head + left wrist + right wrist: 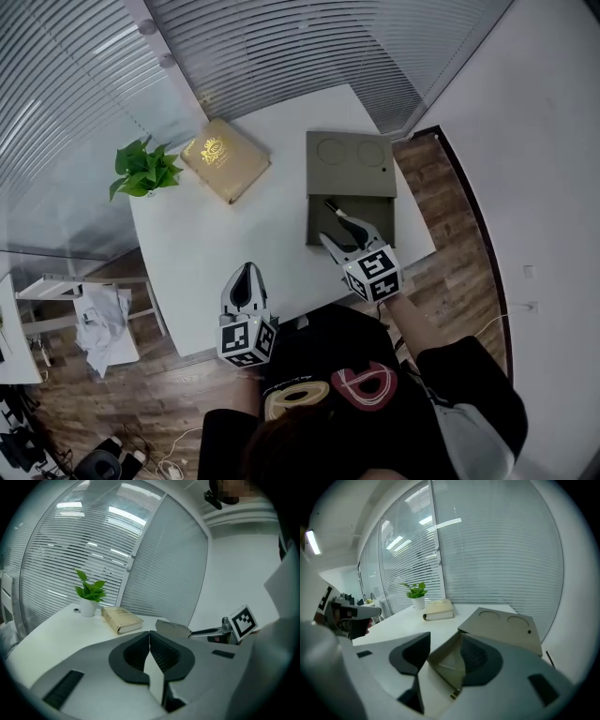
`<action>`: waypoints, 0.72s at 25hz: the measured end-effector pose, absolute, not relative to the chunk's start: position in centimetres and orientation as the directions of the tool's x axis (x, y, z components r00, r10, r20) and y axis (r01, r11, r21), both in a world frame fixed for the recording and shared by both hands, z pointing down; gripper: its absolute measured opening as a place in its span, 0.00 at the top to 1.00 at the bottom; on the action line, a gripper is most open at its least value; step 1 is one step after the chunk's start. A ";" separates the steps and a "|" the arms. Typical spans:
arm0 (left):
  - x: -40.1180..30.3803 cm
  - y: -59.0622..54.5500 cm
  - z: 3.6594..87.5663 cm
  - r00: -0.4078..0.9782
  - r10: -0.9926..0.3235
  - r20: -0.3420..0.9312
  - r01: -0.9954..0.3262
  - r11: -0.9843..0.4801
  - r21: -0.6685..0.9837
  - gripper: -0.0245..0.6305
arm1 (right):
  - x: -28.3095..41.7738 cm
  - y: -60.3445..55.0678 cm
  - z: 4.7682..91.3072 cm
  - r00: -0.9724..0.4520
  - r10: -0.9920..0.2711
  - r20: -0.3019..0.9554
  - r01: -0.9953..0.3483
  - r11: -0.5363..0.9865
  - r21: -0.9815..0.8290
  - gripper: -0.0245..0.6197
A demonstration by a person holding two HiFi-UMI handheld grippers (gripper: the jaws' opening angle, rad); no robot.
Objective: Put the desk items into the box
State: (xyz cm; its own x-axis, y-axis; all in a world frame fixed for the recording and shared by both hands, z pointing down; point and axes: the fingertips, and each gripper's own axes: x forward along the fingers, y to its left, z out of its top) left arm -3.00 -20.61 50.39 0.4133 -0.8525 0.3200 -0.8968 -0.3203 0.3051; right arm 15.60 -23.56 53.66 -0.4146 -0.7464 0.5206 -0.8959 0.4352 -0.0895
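The grey box [382,217] lies open at the table's right edge, its lid [351,163] folded back flat with two round recesses. A small dark item [331,205] lies inside at the box's near-left corner; I cannot tell what it is. My right gripper [339,230] hovers over the box's front edge, open, with nothing held. In the right gripper view the right gripper [444,641] frames the box's corner [446,663] below. My left gripper [247,269] stays shut and empty over the table's front; in the left gripper view the left gripper [150,637] has its jaws touching.
A gold-covered book [225,157] lies at the back of the white table [234,230], with a potted plant [145,171] to its left. Slatted blinds stand behind the table. A chair with cloth [98,323] stands on the floor at left.
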 end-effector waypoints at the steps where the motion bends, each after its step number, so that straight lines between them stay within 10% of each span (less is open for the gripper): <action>1: -3.0 -20.5 50.2 0.418 -0.852 0.315 -0.895 -0.326 0.305 0.94 | 15.3 -23.2 53.4 -0.413 -0.755 0.509 -0.897 0.433 -0.087 0.65; 18: -2.8 -18.0 49.9 0.502 -0.811 0.300 -0.855 -0.415 0.310 0.94 | 10.8 -17.9 53.2 -0.381 -0.806 0.453 -0.913 0.406 -0.045 0.91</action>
State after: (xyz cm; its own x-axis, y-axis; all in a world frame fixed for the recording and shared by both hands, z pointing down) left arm -2.80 -17.98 49.92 0.5024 -0.8110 0.2999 -0.8552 -0.4151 0.3103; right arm 10.81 -17.86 53.24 -0.3812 -0.8059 0.4530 -0.9127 0.4061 -0.0454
